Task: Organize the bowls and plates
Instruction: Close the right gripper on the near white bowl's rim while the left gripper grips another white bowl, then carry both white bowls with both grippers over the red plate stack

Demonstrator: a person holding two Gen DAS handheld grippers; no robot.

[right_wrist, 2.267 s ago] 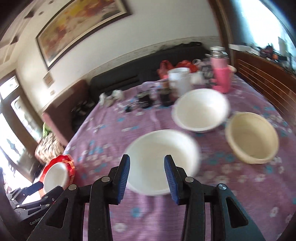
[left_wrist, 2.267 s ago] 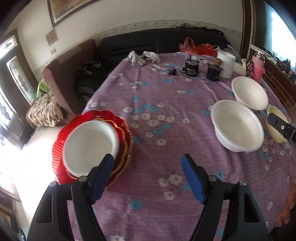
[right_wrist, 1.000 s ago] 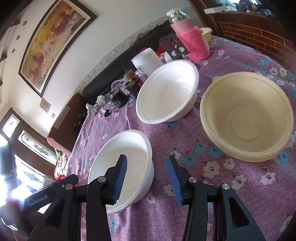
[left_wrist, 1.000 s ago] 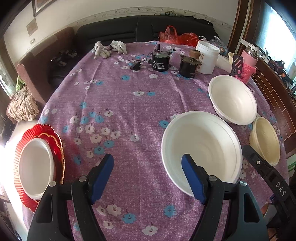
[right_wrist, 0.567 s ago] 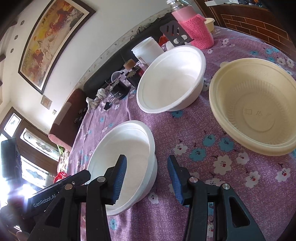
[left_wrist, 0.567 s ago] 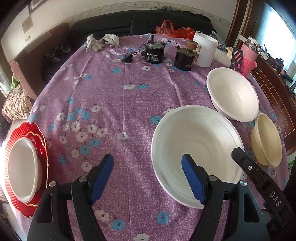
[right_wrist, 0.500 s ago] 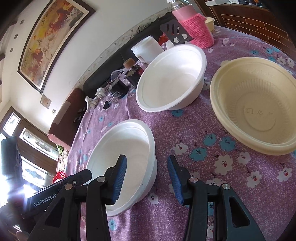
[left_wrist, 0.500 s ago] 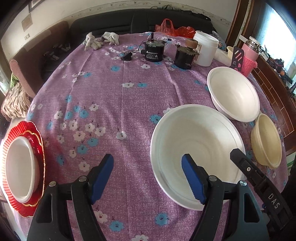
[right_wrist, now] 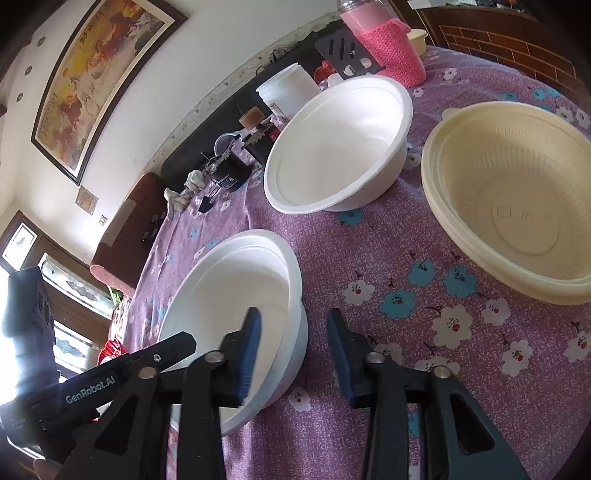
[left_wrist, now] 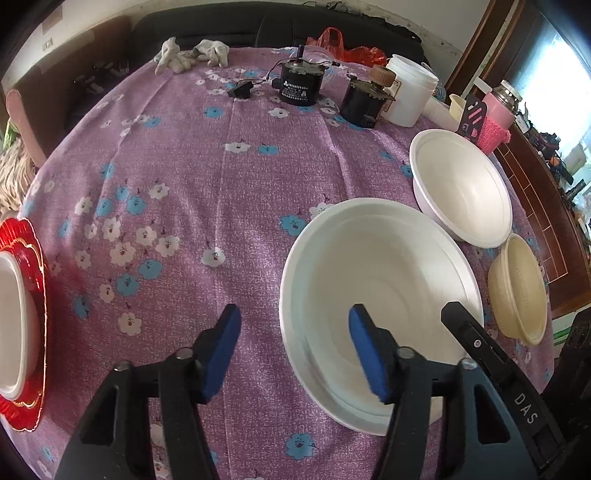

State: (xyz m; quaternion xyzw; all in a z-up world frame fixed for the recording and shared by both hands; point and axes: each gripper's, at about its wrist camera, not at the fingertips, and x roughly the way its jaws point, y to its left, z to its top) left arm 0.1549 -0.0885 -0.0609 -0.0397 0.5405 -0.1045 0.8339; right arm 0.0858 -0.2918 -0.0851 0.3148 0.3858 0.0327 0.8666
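Note:
A large white foam bowl [left_wrist: 380, 266] stands on the purple flowered tablecloth [left_wrist: 221, 184]. My left gripper [left_wrist: 293, 310] straddles its left rim, one blue pad inside and one outside; the jaws are closing, but the pads stand clear of the wall. In the right wrist view my right gripper [right_wrist: 293, 314] straddles the opposite rim of the same bowl [right_wrist: 229, 291], also closing with a gap on both sides. A second white bowl [left_wrist: 461, 192] and a cream bowl [left_wrist: 517, 288] sit to the right. A red plate [left_wrist: 33, 266] at the left edge carries a small white bowl [left_wrist: 11, 314].
Two black motors [left_wrist: 295, 83], a white jar [left_wrist: 410, 94], a pink-sleeved bottle [left_wrist: 496, 118] and grey gloves [left_wrist: 192, 55] crowd the far side of the table. A dark sofa [left_wrist: 332, 26] stands behind. A wooden rail [left_wrist: 546, 206] runs along the right.
My left gripper swung from the red plate over to the white bowl and sank toward it. Both grippers' jaws have narrowed around the bowl's rim.

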